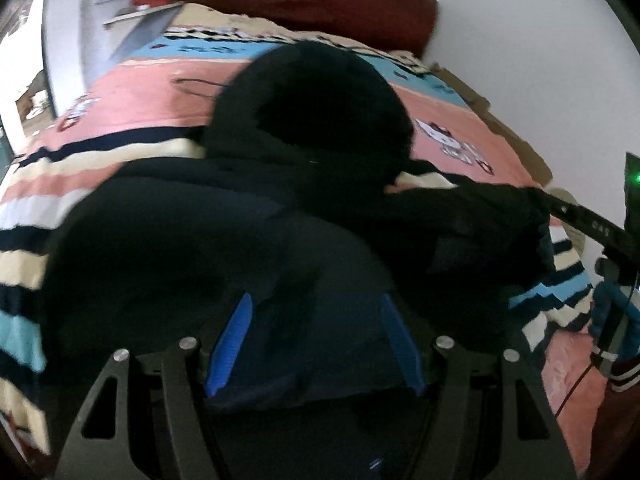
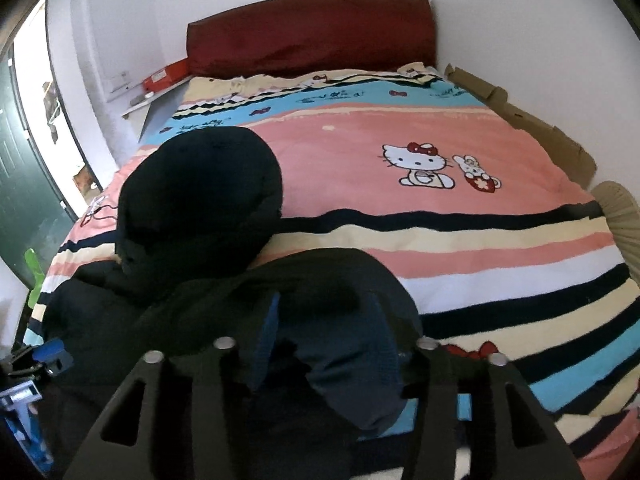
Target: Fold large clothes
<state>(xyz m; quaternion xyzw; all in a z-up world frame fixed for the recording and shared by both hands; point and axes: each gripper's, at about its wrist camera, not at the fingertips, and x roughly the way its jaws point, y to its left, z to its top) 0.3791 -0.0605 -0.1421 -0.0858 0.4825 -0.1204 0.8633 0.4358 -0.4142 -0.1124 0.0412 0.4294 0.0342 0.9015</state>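
The garment is a black hooded padded coat point(image 1: 248, 216), lying on the bed point(image 1: 132, 92) over a striped cartoon-print duvet cover point(image 2: 460, 248). From both tools the coat spreads directly ahead and below, with its hood point(image 2: 200, 192) at the far end, toward the dark red headboard point(image 2: 312, 36).

Left tool point(image 1: 316, 344): the blue pads point(image 1: 232, 344) stand wide apart. Dark coat fabric fills the space between them, and a hem edge shows just behind the pads. Whether the pads press on the fabric cannot be told; the view is blurred.

Right tool point(image 2: 320, 340): the jaws stand partly apart. A dark ribbed knit cuff point(image 2: 352, 376), apparently a sleeve end, lies between the pads, draped over the right one. No clamping is visible; the cuff reads as let go. This tool also appears at the right edge of the left wrist view.

Handling, as a judgement:
- The coat looks soft, bulky and springy; folds will tend to reopen unless pressed flat.
- Weight is probably moderate; a one-point lift will let the rest sag and drag.
- The shell may be slick, so pinch a thick seam rather than a flat panel.
- Recommended hold points: hem corners, the cuff, shoulder seams. Avoid the hood, which only flops.
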